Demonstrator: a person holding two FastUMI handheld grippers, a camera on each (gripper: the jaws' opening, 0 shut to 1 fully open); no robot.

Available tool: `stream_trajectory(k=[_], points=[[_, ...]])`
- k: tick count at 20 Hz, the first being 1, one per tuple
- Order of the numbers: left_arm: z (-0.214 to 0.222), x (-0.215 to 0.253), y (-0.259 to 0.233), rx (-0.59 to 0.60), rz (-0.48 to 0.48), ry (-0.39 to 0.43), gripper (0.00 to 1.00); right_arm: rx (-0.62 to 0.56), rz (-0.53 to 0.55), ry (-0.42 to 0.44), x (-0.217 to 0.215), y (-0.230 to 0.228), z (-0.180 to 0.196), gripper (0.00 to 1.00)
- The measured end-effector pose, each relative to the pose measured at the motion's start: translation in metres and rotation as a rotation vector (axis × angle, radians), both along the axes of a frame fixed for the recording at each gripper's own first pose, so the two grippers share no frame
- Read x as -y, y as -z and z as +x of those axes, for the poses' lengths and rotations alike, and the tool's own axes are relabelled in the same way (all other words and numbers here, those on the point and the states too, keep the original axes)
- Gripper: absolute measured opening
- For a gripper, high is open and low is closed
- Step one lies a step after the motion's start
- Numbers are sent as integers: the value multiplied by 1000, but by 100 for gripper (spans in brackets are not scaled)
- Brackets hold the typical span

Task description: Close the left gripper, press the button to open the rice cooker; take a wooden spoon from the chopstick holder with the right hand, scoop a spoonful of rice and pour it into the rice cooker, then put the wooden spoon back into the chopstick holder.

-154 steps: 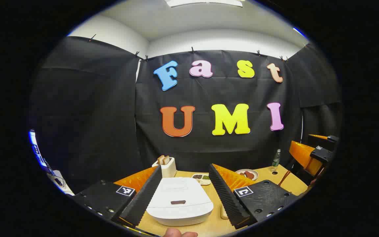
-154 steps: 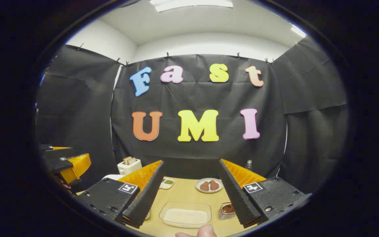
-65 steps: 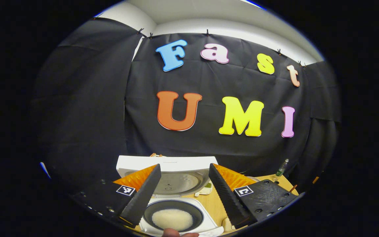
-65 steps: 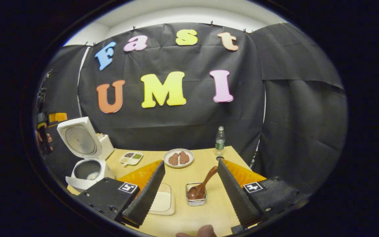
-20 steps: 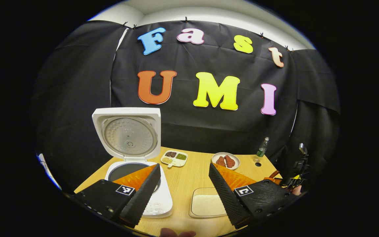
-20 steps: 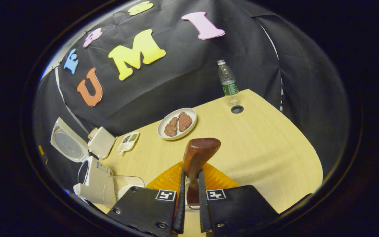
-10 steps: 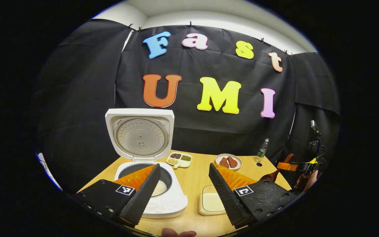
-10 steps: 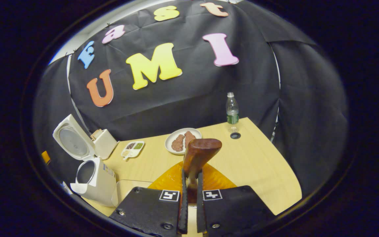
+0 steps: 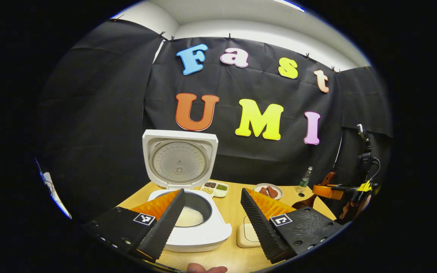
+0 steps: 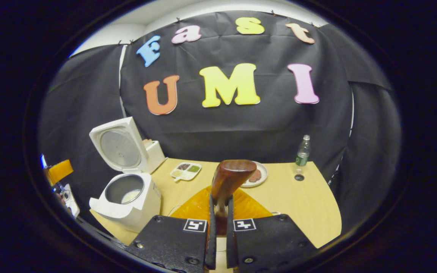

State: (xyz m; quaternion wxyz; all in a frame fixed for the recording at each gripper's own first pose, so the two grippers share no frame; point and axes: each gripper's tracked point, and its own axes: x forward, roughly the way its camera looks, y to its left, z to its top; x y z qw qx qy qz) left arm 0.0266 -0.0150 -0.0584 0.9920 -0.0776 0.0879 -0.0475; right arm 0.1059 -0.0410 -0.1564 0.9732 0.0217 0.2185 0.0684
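The white rice cooker (image 9: 197, 237) stands open with its lid (image 9: 180, 159) upright, and white rice lies in its dark pot (image 9: 190, 217). My left gripper (image 9: 212, 220) is open and holds nothing, its fingers framing the cooker's right half and the table. A glass dish of rice (image 9: 246, 237) sits right of the cooker, partly behind one finger. My right gripper (image 10: 219, 201) is shut on the wooden spoon (image 10: 229, 175), whose brown end sticks out ahead of the fingers. In the left gripper view that right gripper (image 9: 330, 190) hovers at the far right with the spoon (image 9: 305, 203) hanging below it. The cooker (image 10: 127, 201) is down to the left.
At the back of the wooden table (image 10: 309, 204) are a divided condiment dish (image 10: 185, 168), a plate of brown meat (image 10: 259, 175) and a water bottle (image 10: 302, 151). A white toaster (image 10: 154, 151) stands behind the cooker lid. The table's right edge is near the bottle.
The right gripper has risen and levelled with the spoon still in it, turning left to face the wall. The left gripper has shifted, so the open cooker sits nearer the middle of its view.
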Motion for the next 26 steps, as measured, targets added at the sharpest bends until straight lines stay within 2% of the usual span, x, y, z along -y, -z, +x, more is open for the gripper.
stream_trajectory(k=[7,9,11,13,14,16,22,26], points=[[-34,-46,11,-53,17,-93,94,-86,-211,-39,-14,98,1,12],[-41,-55,13,-67,18,-117,94,-87,-279,-66,-21,115,0,14],[-46,-62,18,-88,25,-135,94,-94,-347,-86,-27,132,-1,10],[-50,-67,17,-99,27,-143,94,-91,-362,-85,-34,139,-2,12],[-51,-68,18,-104,28,-145,94,-97,-345,-89,-40,141,-2,12],[-52,-68,18,-105,30,-142,94,-134,-236,-100,-57,148,-5,12],[-54,-66,17,-112,48,-130,94,-234,83,-49,-88,147,-4,12],[-58,-64,16,-117,46,-131,94,-254,266,-23,-96,133,3,12]])
